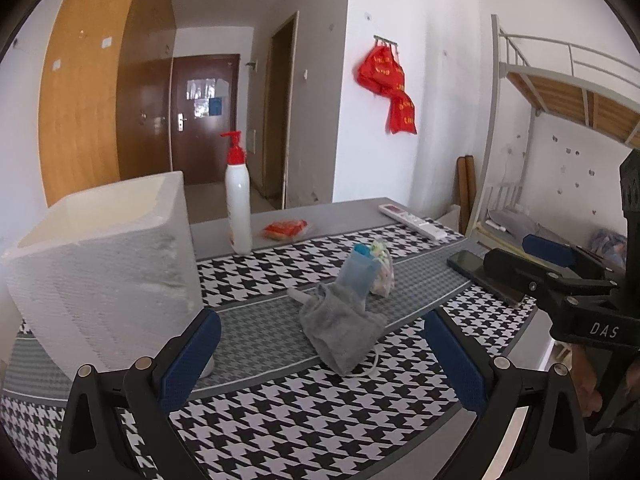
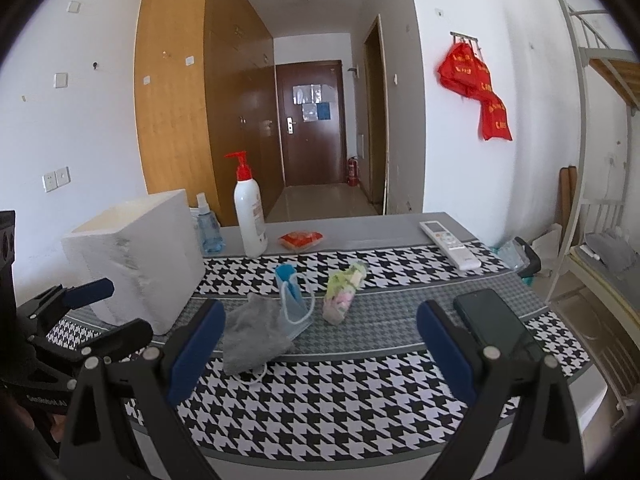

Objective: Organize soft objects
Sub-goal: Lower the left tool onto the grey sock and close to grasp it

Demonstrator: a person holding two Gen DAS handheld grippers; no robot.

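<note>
So both grippers hung spread and empty, left gripper (image 1: pixel 320 354) / right gripper (image 2: pixel 320 344) | grey cloth (image 2: pixel 252 340), blue mask (image 2: pixel 294 304), pastel bag (image 2: pixel 342 294) clustered mid-table | foam box (image 2: pixel 136 256) beside them, probably their bin.

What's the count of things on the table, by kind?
Soft items: 3 – gray cloth, blue face mask, bag of pastel pieces
Bottles: 2 – pump bottle, spray bottle
Electronics: 2 – phone, remote
Foam box: 1
Red packet: 1
Total: 9
</note>
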